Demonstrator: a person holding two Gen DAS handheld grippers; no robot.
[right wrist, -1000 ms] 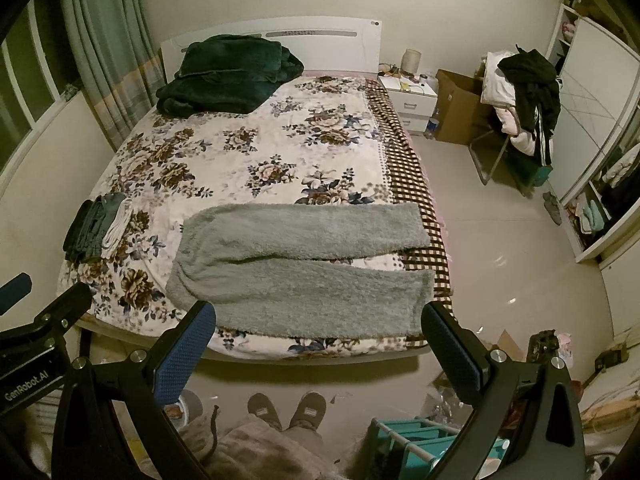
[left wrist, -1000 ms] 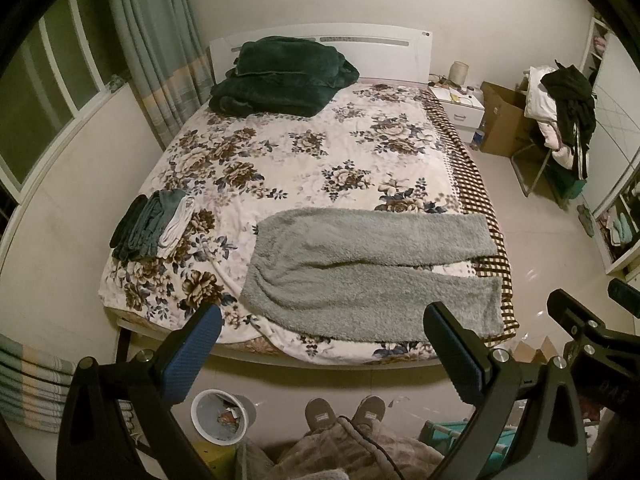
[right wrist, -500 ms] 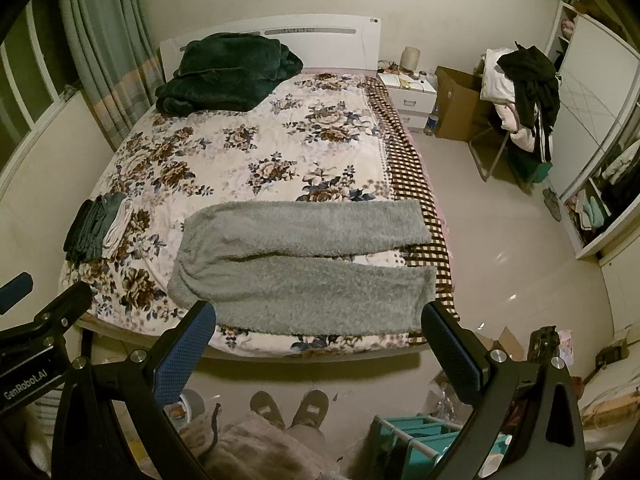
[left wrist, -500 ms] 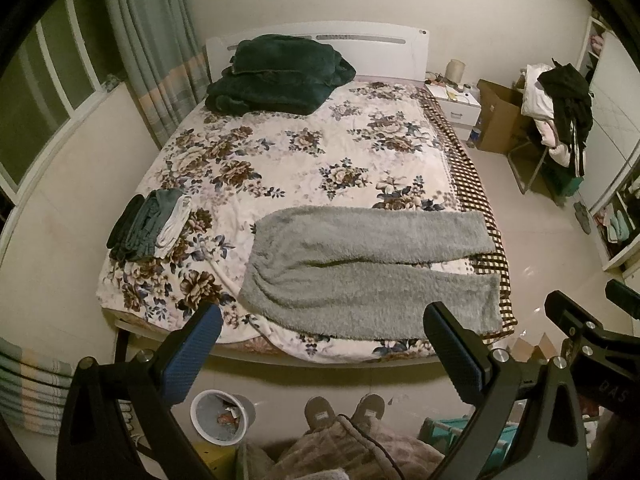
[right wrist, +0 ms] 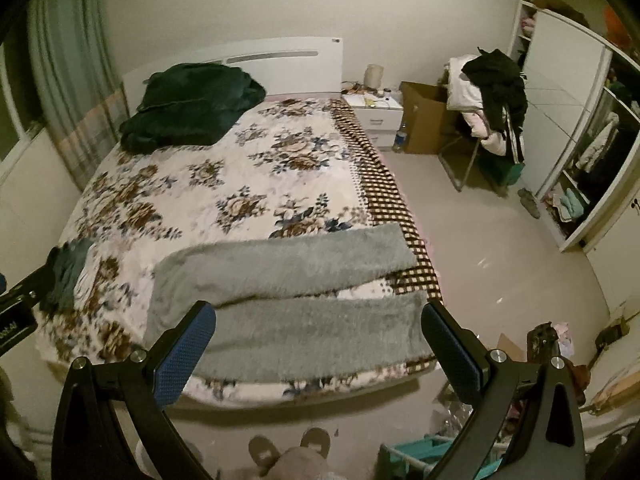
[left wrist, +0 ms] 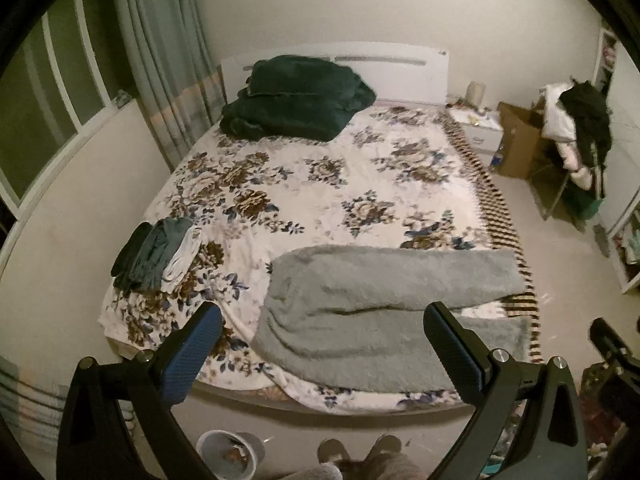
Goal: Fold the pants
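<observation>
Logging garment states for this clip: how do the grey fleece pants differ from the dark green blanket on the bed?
The grey fleece pants lie spread flat along the foot edge; the dark green blanket sits bunched in a thick heap by the headboard. The pants are pale, the blanket dark. Both rest on the floral bedspread, untouched by either gripper.

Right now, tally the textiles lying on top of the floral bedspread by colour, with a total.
Grey: 1, the fuzzy pants spread flat near the foot.
Dark green: 1, the bundled blanket by the headboard.
Mixed dark and white: 1 small pile of folded clothes at the left edge.
Total: 3
</observation>
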